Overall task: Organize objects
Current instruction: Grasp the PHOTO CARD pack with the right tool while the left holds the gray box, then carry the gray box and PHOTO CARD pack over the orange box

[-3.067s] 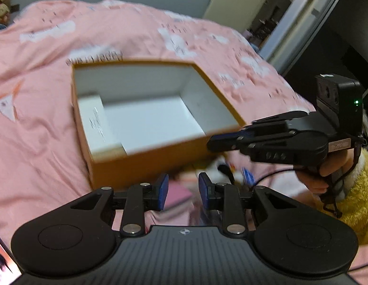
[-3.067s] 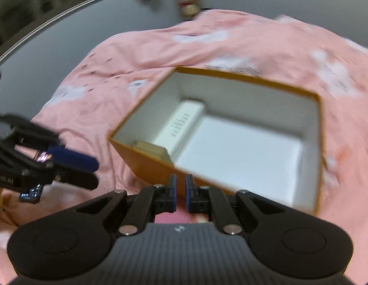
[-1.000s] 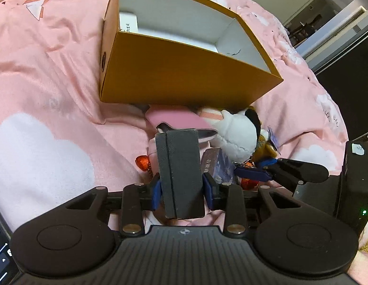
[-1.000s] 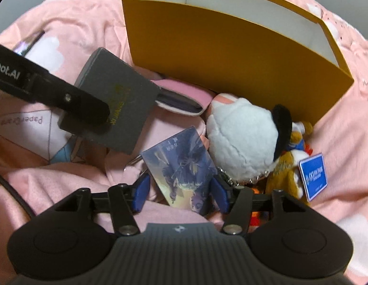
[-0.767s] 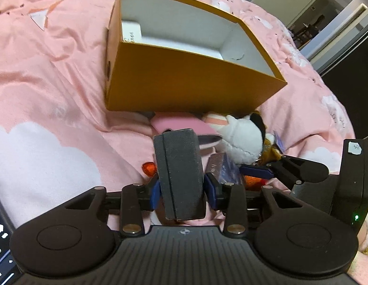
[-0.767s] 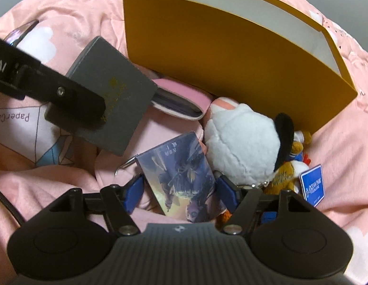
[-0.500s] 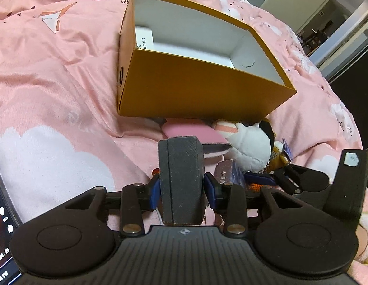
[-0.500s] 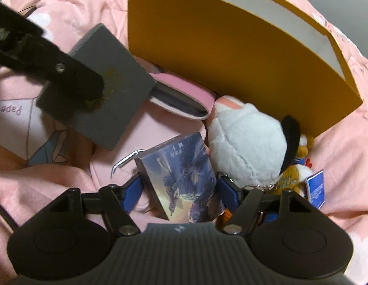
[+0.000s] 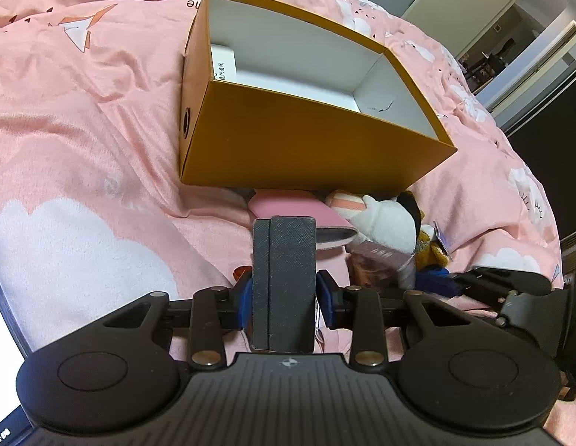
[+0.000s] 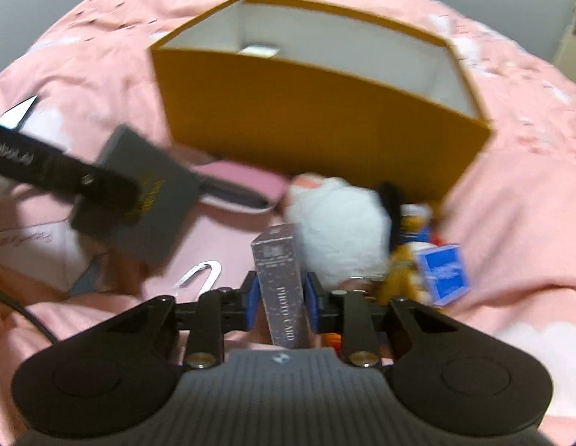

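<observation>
Box (image 9: 288, 141), orange and open on top, stands on the pink bed (image 9: 83, 148) to receive things. Left tongs (image 9: 284, 297) grip a grey case (image 9: 284, 282). Right tongs (image 10: 280, 299) are closing on a photo card pack (image 10: 282, 290), its narrow edge between the pads.

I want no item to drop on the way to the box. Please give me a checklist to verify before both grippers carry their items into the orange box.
1. Left gripper clamps the grey case: ok.
2. Right gripper around the photo card box: jaws closing, pads at its sides: ok, though blurred.
3. Orange box open on top: ok.
4. Free room inside: ok, only a white packet at one end.
5. White plush toy clear of the right gripper: cannot tell, it is very close.
</observation>
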{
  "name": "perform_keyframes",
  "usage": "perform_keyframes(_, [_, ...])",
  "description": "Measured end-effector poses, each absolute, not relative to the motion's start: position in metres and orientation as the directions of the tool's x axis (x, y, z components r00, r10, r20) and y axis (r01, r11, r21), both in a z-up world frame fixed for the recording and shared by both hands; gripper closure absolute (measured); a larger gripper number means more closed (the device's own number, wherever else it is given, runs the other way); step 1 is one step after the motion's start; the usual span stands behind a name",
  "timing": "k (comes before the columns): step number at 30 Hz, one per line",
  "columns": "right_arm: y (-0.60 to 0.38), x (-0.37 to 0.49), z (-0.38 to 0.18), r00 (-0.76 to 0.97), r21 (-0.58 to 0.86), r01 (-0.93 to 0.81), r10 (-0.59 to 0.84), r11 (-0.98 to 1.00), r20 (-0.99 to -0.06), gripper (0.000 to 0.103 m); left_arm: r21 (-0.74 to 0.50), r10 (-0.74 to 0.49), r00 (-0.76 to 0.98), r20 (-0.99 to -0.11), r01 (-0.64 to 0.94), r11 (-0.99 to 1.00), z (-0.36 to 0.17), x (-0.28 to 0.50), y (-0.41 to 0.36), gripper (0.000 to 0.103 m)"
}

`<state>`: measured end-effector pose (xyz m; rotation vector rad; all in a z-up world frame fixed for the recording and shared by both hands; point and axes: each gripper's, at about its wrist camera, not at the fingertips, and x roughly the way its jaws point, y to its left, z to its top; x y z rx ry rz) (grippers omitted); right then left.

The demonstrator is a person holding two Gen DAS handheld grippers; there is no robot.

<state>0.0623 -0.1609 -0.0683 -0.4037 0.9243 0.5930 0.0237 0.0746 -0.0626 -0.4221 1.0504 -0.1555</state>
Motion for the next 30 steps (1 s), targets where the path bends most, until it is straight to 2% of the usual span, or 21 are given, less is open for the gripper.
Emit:
perform_keyframes(2, [-0.166,0.063,-0.069,0.497,-0.123,-0.611,0.258,0.782,-0.828,0.076,-0.407,-0.321,0.495,-0.807,-0.073,0.910,-0.062,0.024,0.074,0.063])
perform_keyframes(9, [-0.166,0.062,-0.073,0.499,-0.137,-0.626,0.260,0.768,-0.827,0.076,-0.419,-0.331,0.502,-0.799,-0.070,0.905,-0.063,0.023,0.073,0.065])
perform_keyframes(13, [-0.172,0.064,-0.066,0.483,-0.090,-0.626,0.294,0.775,-0.825,0.077,-0.443,-0.351,0.520,-0.778,-0.058,0.895,-0.059,0.021,0.076,0.066])
perform_keyframes(22, [-0.189,0.089,-0.015,0.397,0.135,-0.628,0.465,0.767,-0.791,0.078,-0.509,-0.419,0.550,-0.722,-0.012,0.861,-0.032,0.025,0.082,0.066])
perform_keyframes(30, [-0.182,0.111,0.034,0.428,0.150,-0.665,0.537,0.732,-0.727,0.078,-0.506,-0.459,0.575,-0.677,0.089,0.858,0.017,0.052,0.079,0.066])
